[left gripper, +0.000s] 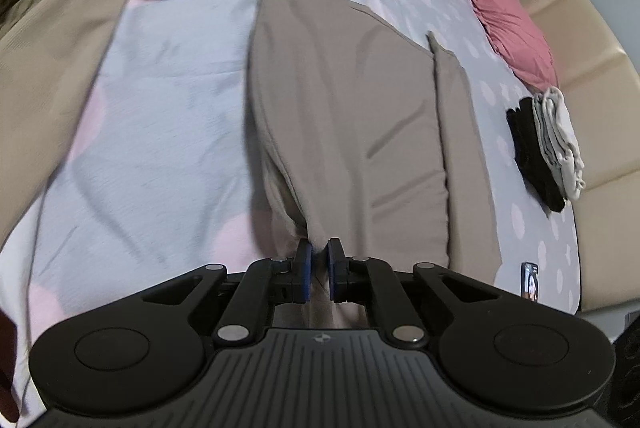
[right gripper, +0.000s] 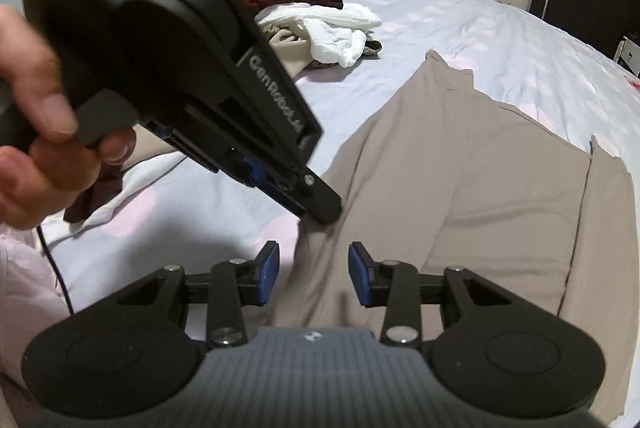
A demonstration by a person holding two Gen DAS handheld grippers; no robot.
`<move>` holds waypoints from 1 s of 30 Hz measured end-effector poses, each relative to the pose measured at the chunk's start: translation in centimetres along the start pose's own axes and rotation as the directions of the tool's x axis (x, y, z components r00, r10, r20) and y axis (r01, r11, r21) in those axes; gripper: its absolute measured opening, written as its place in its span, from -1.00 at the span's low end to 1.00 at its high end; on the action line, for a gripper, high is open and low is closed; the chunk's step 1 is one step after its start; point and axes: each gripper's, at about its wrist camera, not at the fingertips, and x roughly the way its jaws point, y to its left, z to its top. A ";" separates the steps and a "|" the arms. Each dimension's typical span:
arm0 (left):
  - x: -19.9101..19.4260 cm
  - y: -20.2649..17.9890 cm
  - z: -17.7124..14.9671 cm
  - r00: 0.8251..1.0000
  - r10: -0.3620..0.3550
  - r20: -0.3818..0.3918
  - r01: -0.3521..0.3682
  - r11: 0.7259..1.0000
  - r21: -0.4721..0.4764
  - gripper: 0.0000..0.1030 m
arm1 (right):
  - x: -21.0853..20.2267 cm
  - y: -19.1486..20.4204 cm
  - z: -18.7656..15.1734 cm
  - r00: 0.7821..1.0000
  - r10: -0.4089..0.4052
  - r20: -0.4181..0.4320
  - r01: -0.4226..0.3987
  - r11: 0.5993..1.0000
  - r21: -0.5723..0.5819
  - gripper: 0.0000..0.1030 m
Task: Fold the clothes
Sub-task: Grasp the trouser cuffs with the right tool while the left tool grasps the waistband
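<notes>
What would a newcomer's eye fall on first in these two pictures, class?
First, the taupe garment spread down the middle of the pale bed sheet, its near edge pinched in the left claw. Next, the right claw open just above that fabric. Then the pink pillow and the folded stack at the bed's right edge.

- A taupe garment (left gripper: 344, 99), smooth plain fabric, lies spread lengthwise along the middle of the bed (left gripper: 168, 87), partly folded, one long side doubled over as a narrow strip.
- Its near end is gathered into a raised ridge at the bed's near edge.
- A small folded stack (left gripper: 548, 147), black under pale grey, sits by the bed's right edge.
</notes>
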 end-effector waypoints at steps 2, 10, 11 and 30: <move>0.2 -0.5 0.4 1.000 -0.005 -0.004 0.005 1.000 0.000 -0.89 | 0.6 0.0 0.4 1.000 -0.001 -0.001 0.001 1.000 0.002 -0.24; 0.8 -0.6 1.3 0.999 -0.022 -0.028 0.021 1.000 -0.021 -0.89 | 1.2 -1.2 0.8 1.000 0.008 -0.017 -0.008 1.000 0.018 -0.88; 0.9 -0.6 1.5 0.999 -0.017 -0.040 0.017 1.000 -0.017 -0.88 | 1.0 -1.4 0.7 1.000 0.020 -0.017 -0.020 1.000 0.024 -0.88; 8.1 7.0 18.0 0.997 -0.001 0.083 0.003 1.000 -0.017 -0.34 | 0.4 -4.1 -0.6 0.982 0.190 -0.020 -0.182 0.962 0.202 -0.88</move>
